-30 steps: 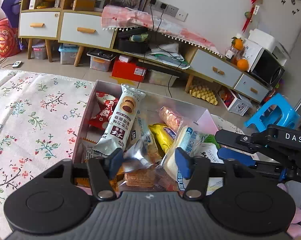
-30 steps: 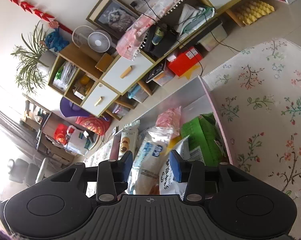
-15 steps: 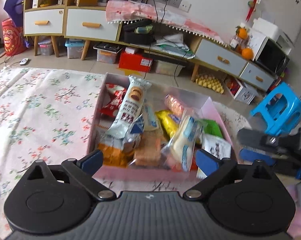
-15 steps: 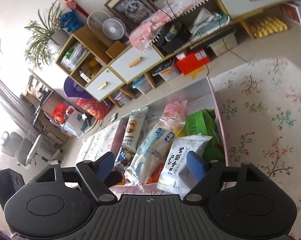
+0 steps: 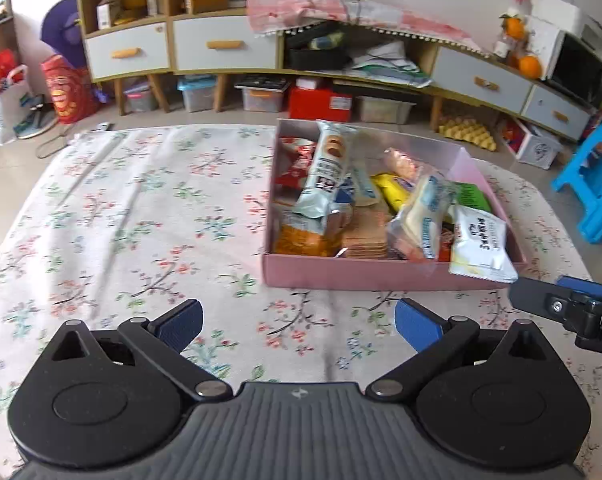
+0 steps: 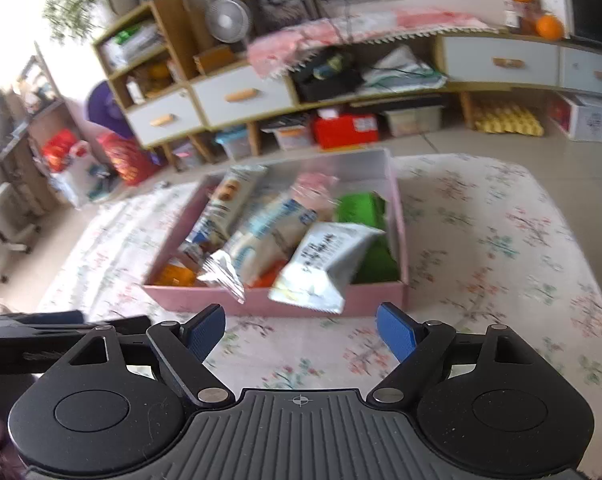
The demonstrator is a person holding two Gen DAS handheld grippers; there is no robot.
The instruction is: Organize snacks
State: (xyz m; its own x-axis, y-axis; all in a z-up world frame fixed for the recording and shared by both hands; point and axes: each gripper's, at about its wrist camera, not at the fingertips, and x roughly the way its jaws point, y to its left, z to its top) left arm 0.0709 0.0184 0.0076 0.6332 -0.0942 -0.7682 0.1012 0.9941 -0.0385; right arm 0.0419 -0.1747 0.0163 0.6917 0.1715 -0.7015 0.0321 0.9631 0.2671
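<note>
- snacks (image 5: pixel 385 216) lie piled in a pink box (image 5: pixel 381 272) on the flowered cloth (image 5: pixel 141 220), ahead of both sets of fingers.
- left gripper (image 5: pixel 299 322) has its blue fingers (image 5: pixel 179 320) spread wide over bare cloth; its jaws have just been opening, with nothing between them.
- right gripper (image 6: pixel 301 330) is likewise parted and empty, jaws just opened, just short of the box's near wall.
- white packet (image 6: pixel 325 264) hangs over that near wall, ahead of the right fingers.
</note>
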